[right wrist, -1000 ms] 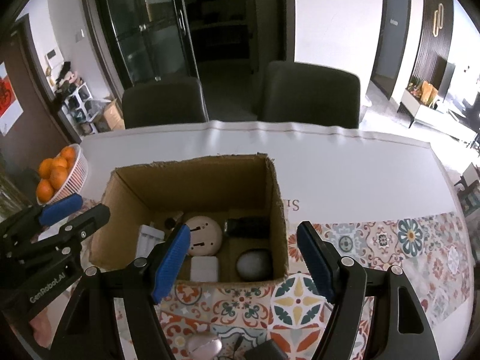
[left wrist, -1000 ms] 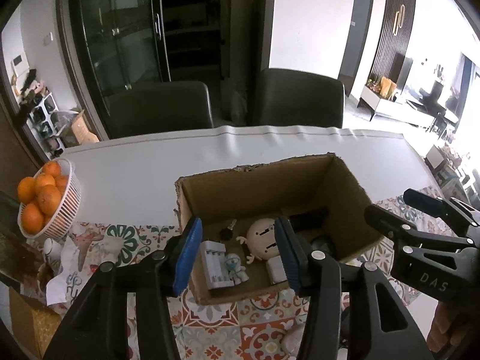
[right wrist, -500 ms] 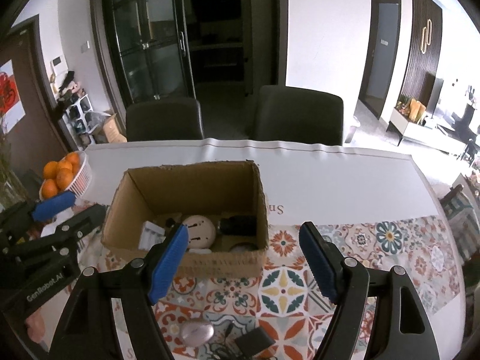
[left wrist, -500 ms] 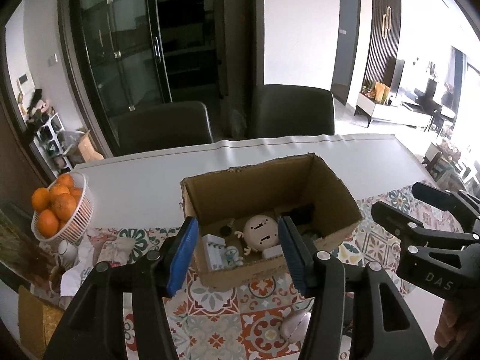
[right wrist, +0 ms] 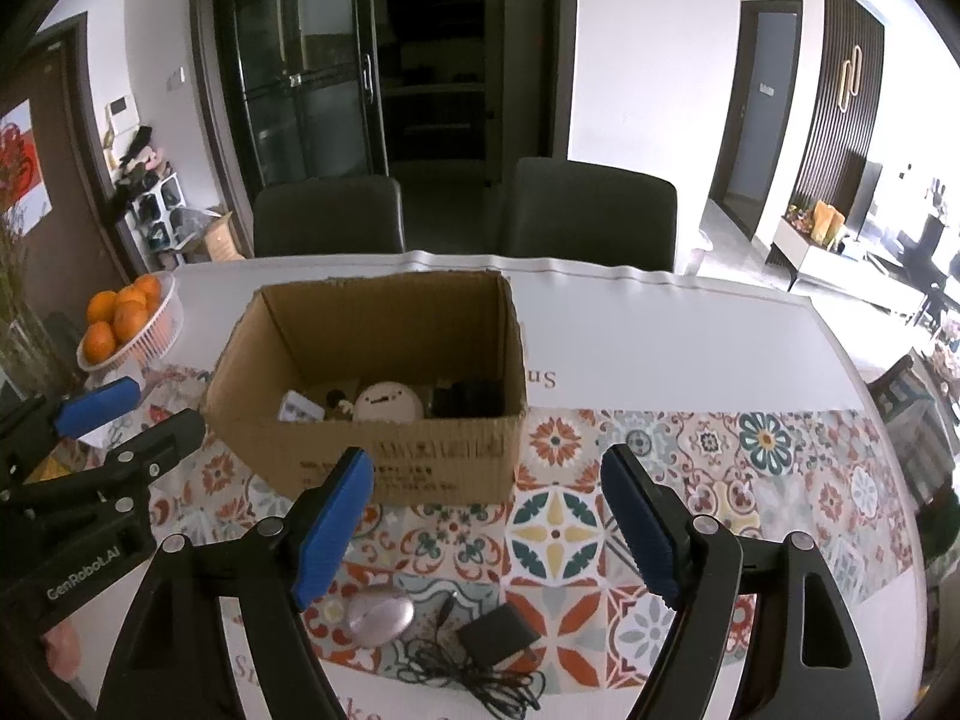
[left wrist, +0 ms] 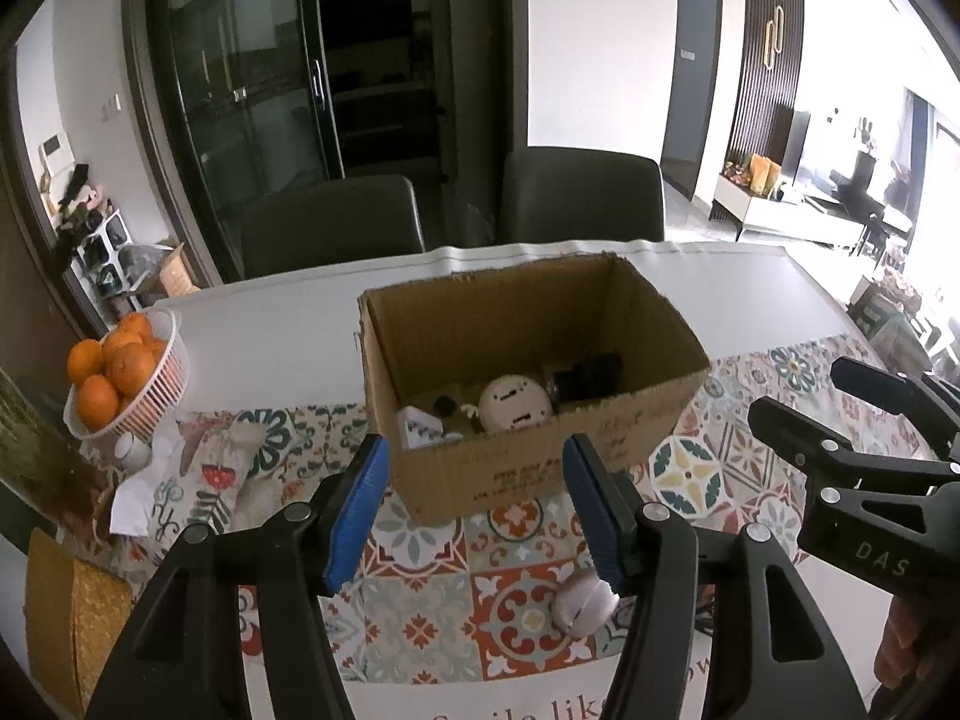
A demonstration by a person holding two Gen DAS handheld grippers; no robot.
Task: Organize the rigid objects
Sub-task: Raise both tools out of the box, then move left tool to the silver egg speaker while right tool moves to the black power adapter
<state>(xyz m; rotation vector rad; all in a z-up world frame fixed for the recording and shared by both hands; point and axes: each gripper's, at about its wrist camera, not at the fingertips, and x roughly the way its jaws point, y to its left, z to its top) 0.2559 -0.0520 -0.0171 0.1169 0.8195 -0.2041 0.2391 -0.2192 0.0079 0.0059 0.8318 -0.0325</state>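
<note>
Long table point(right wrist: 660, 330): smooth white top, with a patterned tile-print cloth point(right wrist: 708, 468) in orange, teal and cream along its near edge.
Open brown corrugated cardboard box point(right wrist: 384, 462), rectangular, rough-cut rim, stands mid-table where white top meets cloth. Inside: round cream doll head point(right wrist: 387, 402), matte black blocky item point(right wrist: 468, 399) at its right wall, white ribbed pack point(right wrist: 298, 405) at its left.
White plastic lattice basket of oranges point(left wrist: 126, 384) at the table's left edge.
On the cloth near the front edge: black square adapter point(right wrist: 497, 636) with tangled thin cord, just beside a smooth pale oval mouse point(right wrist: 379, 618).
Left gripper point(left wrist: 474, 510): blue-padded black claws apart and widening, nothing between them.
Right gripper point(right wrist: 486, 525): the same.
Against one second ago: both views sit farther from the box; its contents were seen from above, and its front wall now hides most of them. Mouse and adapter are now fully in view.
</note>
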